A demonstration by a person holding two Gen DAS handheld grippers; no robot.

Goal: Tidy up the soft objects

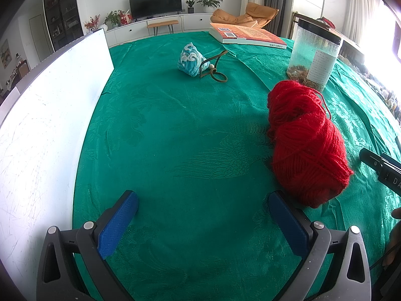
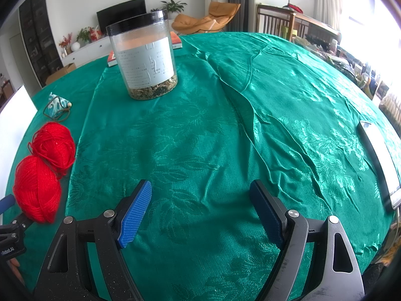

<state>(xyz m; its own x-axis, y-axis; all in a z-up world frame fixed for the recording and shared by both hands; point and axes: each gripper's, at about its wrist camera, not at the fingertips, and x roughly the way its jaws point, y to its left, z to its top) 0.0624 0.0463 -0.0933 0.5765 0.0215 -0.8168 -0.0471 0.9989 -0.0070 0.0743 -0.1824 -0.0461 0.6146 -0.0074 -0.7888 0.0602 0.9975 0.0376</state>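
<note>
Red yarn point(image 1: 308, 145) lies on the green tablecloth point(image 1: 175, 138), just right of the left gripper point(image 1: 203, 215). Both left and right gripper point(image 2: 200, 208) are spread wide, holding nothing. A small blue pouch point(image 1: 189, 60) sits farther back.

On the tablecloth point(image 1: 175, 130), the yarn point(image 1: 305, 143) lies before the jar point(image 1: 313, 55), the pouch point(image 1: 190, 60) farther left.

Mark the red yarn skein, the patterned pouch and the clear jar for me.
red yarn skein point(image 1: 308, 145): left wrist view, middle of the wound body.
patterned pouch point(image 1: 189, 59): left wrist view, front fabric face.
clear jar point(image 2: 145, 60): right wrist view, on its paper label.
</note>
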